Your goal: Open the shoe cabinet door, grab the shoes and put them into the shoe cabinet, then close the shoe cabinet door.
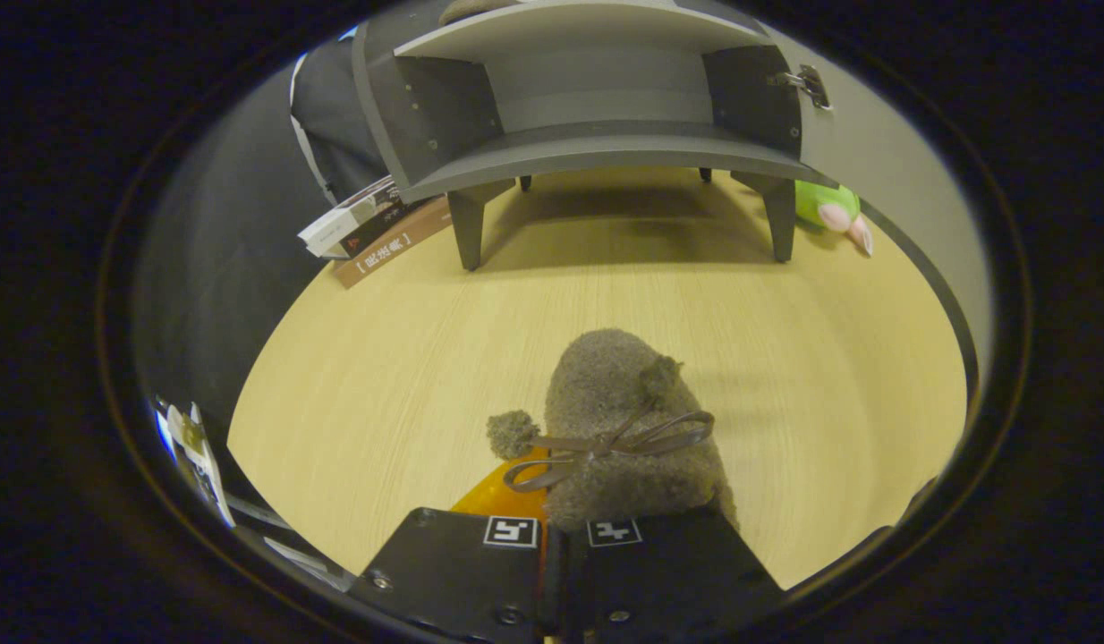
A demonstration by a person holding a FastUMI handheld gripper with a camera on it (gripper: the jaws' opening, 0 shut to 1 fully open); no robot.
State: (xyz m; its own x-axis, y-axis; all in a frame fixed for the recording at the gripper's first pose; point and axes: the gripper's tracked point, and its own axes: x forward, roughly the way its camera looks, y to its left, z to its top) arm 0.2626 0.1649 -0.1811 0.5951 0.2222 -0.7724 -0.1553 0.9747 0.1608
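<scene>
While the cabinet [597, 98] stands far ahead of you with its door [883, 170] already swung wide to the right, the wooden floor [409, 358] between you and it lies bare, so the carry looks to be the step in hand. The lower shelf is empty and sits above four short legs; aim over its front edge, because coming in low would knock the toe against that lip and could pull the shoe loose.

The open door reaches out along the right side with its hinge showing near the top. Swing wide of it, since brushing it could push it partly closed across your path.

To the left of the cabinet, some books [377, 231] lean against its side, and to the right, behind the far right leg, a green plush toy [829, 210] lies on the floor. Neither is in your line.

The fuzzy grey shoe [619, 429], a slipper with a ribbon bow and pom-poms, sticks out just ahead of the gripper [561, 537], toe pointing toward the cabinet. The fingers sit drawn close together and seem to pinch its heel end, though the contact itself is hidden. Soft fabric can slide out of a narrow pinch, so avoid a jerk or a steep tilt.
</scene>
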